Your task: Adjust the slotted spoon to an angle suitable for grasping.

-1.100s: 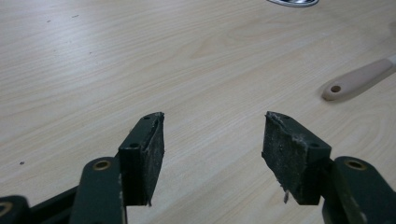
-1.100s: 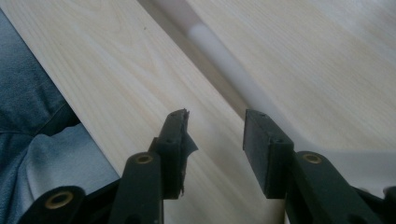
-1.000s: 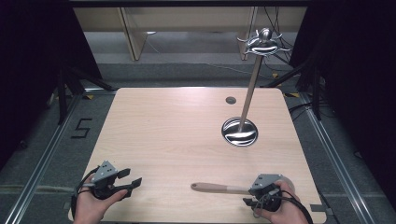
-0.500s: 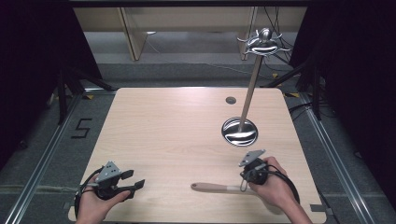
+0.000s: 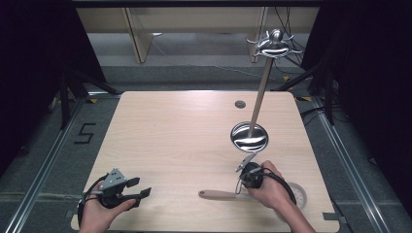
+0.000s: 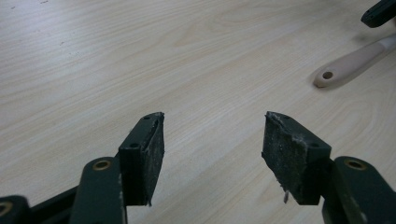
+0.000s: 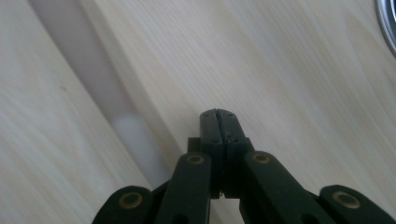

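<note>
counter [image 5: 160,145]: light wood | metal stand [image 5: 260,97], round base [image 5: 249,136], far right of counter | dark hole [image 5: 240,104] nr far edge | "5" mark [image 5: 85,133] on floor, left

Table [image 5: 184,145] evenly, brightly lit; surroundings dark; right gripper view blurred; soft shadows.

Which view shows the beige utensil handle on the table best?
The high view: the beige handle lies on the table in full beside the right hand-held gripper. The left gripper view catches its holed end; the right gripper view shows a blurred stretch.
</note>
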A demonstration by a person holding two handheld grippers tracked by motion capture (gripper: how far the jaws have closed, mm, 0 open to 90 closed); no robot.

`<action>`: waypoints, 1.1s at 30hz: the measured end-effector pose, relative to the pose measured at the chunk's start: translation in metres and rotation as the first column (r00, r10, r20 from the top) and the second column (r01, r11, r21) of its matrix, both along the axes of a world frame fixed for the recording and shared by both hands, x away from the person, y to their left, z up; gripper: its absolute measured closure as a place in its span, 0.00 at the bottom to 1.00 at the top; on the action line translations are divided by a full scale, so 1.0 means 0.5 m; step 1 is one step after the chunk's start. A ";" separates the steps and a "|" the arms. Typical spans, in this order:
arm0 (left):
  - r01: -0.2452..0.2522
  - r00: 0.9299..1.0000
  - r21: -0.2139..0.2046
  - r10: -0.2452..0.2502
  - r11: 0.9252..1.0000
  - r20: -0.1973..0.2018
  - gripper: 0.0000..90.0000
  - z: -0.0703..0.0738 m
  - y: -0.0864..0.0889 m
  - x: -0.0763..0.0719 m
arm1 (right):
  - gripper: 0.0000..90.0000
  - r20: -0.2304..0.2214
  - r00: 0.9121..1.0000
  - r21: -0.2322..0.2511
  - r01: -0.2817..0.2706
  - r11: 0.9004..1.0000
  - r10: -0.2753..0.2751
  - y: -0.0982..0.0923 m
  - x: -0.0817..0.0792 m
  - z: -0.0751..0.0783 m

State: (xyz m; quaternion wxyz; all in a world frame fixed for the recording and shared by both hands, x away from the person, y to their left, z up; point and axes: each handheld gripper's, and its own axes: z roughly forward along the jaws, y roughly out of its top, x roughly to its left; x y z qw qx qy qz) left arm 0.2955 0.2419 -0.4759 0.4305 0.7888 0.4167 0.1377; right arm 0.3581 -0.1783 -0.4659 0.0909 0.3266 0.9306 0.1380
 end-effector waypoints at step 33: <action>0.011 1.000 -0.003 -0.011 1.000 -0.008 0.43 -0.003 -0.006 0.001 | 0.82 -0.019 1.000 -0.026 -0.012 1.000 0.011 -0.035 -0.040 0.005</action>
